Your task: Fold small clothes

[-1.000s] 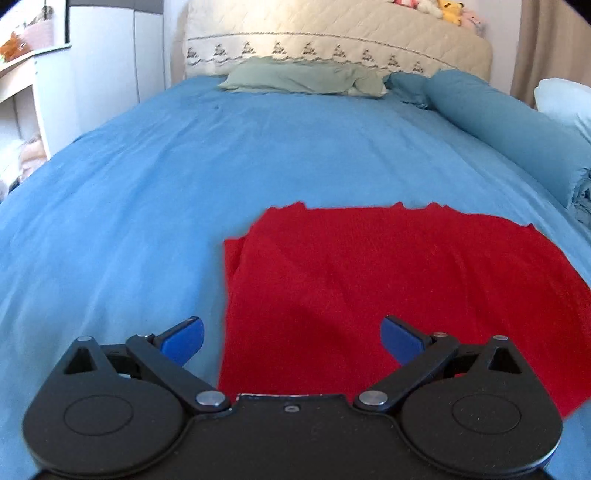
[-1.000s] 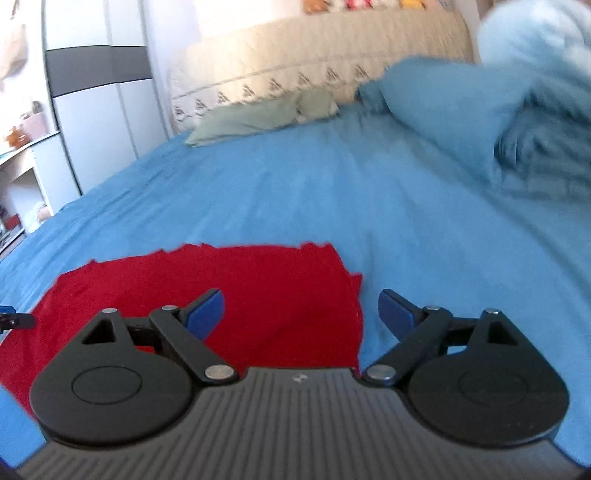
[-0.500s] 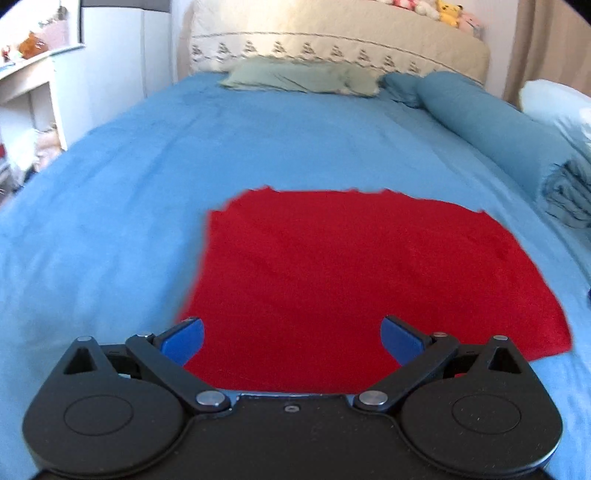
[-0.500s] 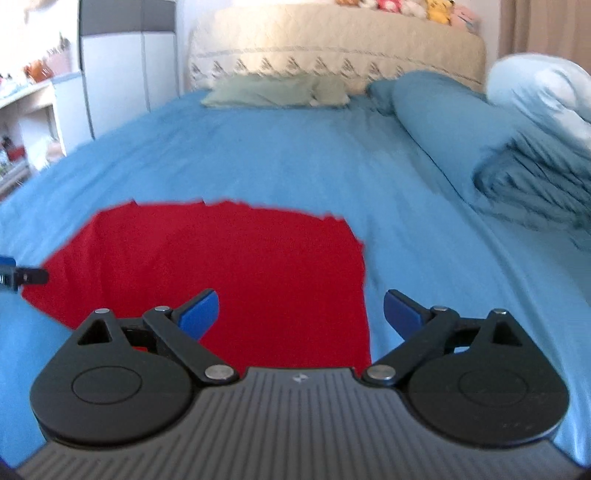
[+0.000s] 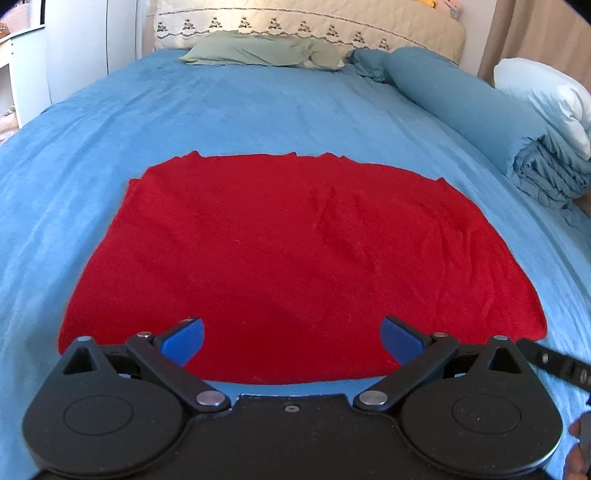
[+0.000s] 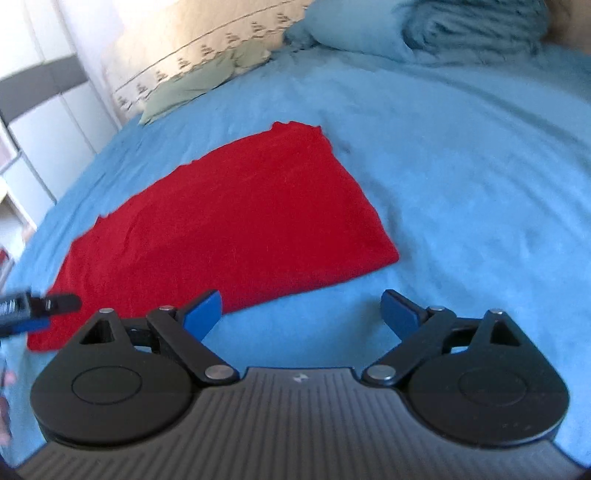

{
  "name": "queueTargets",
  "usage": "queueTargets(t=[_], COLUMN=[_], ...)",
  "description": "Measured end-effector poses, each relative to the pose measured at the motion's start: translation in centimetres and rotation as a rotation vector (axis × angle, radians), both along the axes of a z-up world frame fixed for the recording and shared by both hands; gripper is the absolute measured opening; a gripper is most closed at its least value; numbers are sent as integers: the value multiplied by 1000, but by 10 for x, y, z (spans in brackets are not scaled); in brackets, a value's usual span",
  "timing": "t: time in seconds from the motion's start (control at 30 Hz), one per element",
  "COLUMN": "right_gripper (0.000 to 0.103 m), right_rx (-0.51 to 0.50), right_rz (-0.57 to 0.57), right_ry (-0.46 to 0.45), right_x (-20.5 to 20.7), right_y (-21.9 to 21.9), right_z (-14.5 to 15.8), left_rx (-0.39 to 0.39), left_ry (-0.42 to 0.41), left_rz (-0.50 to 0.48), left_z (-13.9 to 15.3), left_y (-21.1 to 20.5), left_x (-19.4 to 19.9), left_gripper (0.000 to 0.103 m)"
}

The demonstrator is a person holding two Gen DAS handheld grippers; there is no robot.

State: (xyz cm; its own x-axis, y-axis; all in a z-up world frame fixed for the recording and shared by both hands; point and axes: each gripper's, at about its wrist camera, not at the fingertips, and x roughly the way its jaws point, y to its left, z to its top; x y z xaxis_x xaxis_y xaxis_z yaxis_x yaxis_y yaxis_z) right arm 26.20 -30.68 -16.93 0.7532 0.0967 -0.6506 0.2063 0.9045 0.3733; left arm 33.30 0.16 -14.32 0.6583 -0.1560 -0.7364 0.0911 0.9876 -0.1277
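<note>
While the red garment (image 5: 295,251) lay flat on the blue bedsheet (image 5: 258,110), seemingly folded once, both the left gripper (image 5: 291,338) and right gripper (image 6: 301,310) hovered spread and empty, further folds remaining.

Red cloth (image 5: 295,254): 1
Blue bed sheet (image 5: 258,110): 1
Green pillow (image 5: 266,50): 1
Blue bolster (image 5: 454,99): 1
Folded blue quilt (image 5: 550,173): 1
White pillow (image 5: 546,92): 1
Headboard (image 5: 306,22): 1
Left gripper (image 5: 291,341): 1, 2 blue fingers
Right gripper (image 6: 301,314): 1, 2 blue fingers
</note>
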Motion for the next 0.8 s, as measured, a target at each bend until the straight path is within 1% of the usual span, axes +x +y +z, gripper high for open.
queueTargets(t=[0.1,0.2,0.3,0.37,0.4,0.43,0.5,0.6,0.67,0.7,0.77,0.8], right_gripper=[103,103,103,97,92,86,79,77,76,74,63,43], right_rx=[96,147,202,231,241,247,247,230,223,224,220,216], right_rz=[-68,-121,-164,-188,-196,-200,-196,-155,-114,-97,-72,-62], right_ry=[-34,-59,-88,-106,-112,-116,-111,-104,-99,-94,-83,-77], right_x=[6,16,29,36,39,42,45,51,56,59,63,65], right_y=[-13,-22,-32,-38,-41,-43,-46,-46,-46,-45,-44,-43], right_z=[-7,-11,-14,-16,-17,-18,-19,-18,-18,-18,-18,-18], left_rx=[-6,-18,-48,-57,-57,-54,-42,-32,-45,-51,-54,-50], left_ry=[-6,-9,-10,-13,-16,-20,-21,-11,20,35,56,63], left_rz=[-7,0,-2,-9,-13,-20,-33,-36,-23,-16,0,5], left_z=[-2,-3,-2,0,1,1,1,-2,-6,-9,-15,-18], left_y=[-2,-1,0,-1,-3,-4,-8,-11,-9,-9,-7,-6], left_x=[5,14,23,30,34,38,49,68,81,87,96,99], left_gripper=[103,103,103,103,103,103,103,103,103,103,103,103])
